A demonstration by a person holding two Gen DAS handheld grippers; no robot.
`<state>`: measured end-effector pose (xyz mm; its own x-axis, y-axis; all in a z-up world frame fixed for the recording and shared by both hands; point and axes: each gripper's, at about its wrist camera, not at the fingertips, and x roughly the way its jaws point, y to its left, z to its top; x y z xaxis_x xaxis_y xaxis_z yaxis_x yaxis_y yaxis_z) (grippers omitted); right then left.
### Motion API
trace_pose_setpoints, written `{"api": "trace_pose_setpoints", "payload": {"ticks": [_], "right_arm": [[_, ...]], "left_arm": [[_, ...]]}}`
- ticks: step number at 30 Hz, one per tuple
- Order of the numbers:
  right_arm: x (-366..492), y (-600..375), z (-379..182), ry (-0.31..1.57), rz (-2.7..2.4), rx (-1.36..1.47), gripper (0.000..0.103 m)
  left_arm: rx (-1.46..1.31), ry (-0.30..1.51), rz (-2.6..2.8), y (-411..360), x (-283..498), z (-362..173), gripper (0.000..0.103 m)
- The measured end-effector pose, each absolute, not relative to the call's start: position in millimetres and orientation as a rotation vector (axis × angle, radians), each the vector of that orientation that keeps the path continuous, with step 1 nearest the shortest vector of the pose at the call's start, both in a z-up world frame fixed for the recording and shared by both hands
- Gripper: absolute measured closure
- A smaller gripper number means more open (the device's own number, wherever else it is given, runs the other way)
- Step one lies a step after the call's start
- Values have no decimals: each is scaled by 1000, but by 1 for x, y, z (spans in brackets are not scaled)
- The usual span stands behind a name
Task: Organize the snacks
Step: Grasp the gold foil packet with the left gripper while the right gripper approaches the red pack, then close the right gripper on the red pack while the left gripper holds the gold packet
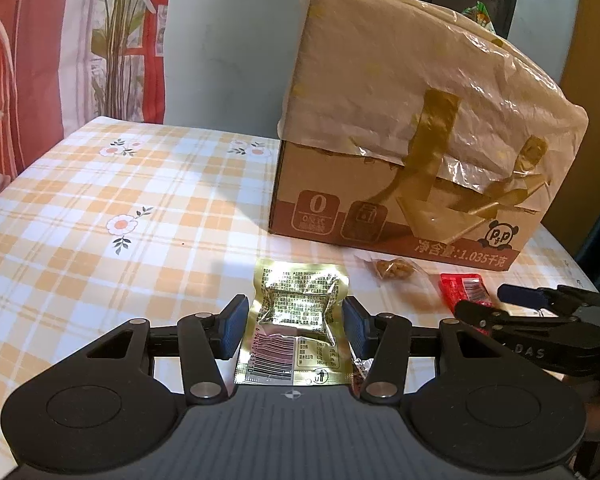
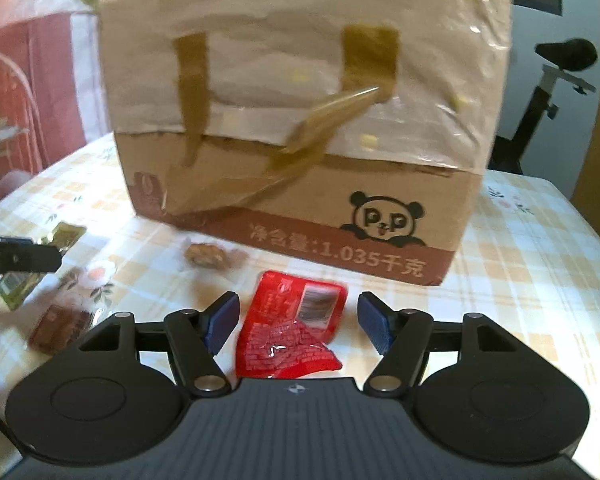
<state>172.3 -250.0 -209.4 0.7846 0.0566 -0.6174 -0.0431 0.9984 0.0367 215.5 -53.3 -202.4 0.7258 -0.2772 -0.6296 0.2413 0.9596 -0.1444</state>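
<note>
A gold snack packet (image 1: 296,320) lies flat on the checked tablecloth between the fingers of my left gripper (image 1: 296,326), which is open around it, pads close to its edges. A red snack packet (image 2: 294,330) lies between the fingers of my right gripper (image 2: 298,322), which is open and wider than the packet. The red packet (image 1: 464,290) and the right gripper (image 1: 516,308) also show in the left wrist view. A clear-wrapped brown snack (image 1: 394,270) lies in front of the cardboard box (image 1: 400,216); it also shows in the right wrist view (image 2: 210,256).
The box (image 2: 300,200), topped with a taped plastic bag, stands at the back of the table (image 1: 120,200). A dark brown packet (image 2: 60,326) lies at the left in the right wrist view, near the gold packet (image 2: 22,280) and left gripper (image 2: 16,260). A curtain hangs behind.
</note>
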Motion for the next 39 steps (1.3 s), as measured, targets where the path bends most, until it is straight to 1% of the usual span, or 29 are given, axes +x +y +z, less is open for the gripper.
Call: {"api": "trace_pose_setpoints", "payload": {"ticks": [8, 14, 28, 29, 30, 31, 39], "right_arm": [[181, -248, -220, 715, 54, 27, 34], [181, -240, -220, 707, 95, -22, 35], [181, -247, -219, 716, 112, 8, 35], [181, -246, -219, 715, 113, 8, 37], [180, -245, -218, 712, 117, 9, 43], [179, -244, -218, 708, 121, 7, 45], [174, -247, -217, 688, 157, 44, 49]], "left_arm": [[-47, 715, -290, -56, 216, -204, 49], [-38, 719, -296, -58, 216, -205, 49], [-36, 719, -298, -56, 215, -205, 49], [-36, 719, -297, -56, 215, -205, 49], [-36, 719, -297, -56, 215, -205, 49], [-36, 720, -298, -56, 215, -205, 49], [-35, 719, -298, -56, 215, -205, 49]]}}
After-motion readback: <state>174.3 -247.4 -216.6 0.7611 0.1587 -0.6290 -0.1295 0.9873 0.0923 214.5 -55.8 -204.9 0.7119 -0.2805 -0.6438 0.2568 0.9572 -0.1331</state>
